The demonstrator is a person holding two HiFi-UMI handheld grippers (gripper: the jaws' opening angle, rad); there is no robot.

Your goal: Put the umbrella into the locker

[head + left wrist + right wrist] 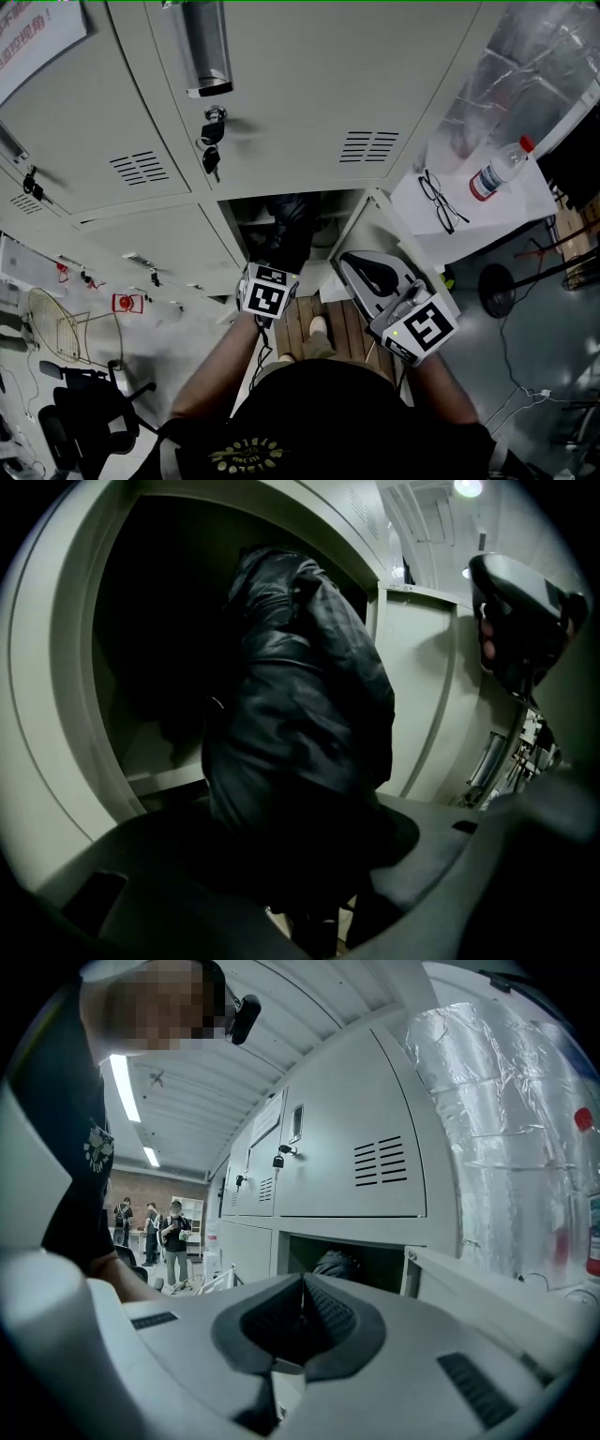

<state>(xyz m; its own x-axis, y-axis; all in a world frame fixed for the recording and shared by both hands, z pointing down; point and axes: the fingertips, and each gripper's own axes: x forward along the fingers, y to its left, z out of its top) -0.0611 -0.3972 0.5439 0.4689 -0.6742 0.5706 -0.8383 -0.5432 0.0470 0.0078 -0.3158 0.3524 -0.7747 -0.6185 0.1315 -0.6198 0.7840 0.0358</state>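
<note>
A black folded umbrella (286, 230) pokes into the open lower locker (330, 214). In the left gripper view the umbrella (300, 696) fills the middle, its far end inside the dark locker opening (159, 649). My left gripper (274, 272) is shut on the umbrella's near end, the jaws either side of the fabric (309, 874). To the right, my right gripper (349, 264) hangs in front of the open locker door (386, 230). Its jaws are shut with nothing between them (302, 1312). From there the umbrella's end (334, 1262) shows inside the locker.
Keys (212, 141) hang from the lock of the locker above. To the right a white surface (511, 211) bears glasses (439, 200) and a water bottle (497, 171). A wire fan guard (52, 323) and an office chair (84, 412) stand lower left. People (173, 1232) stand far off.
</note>
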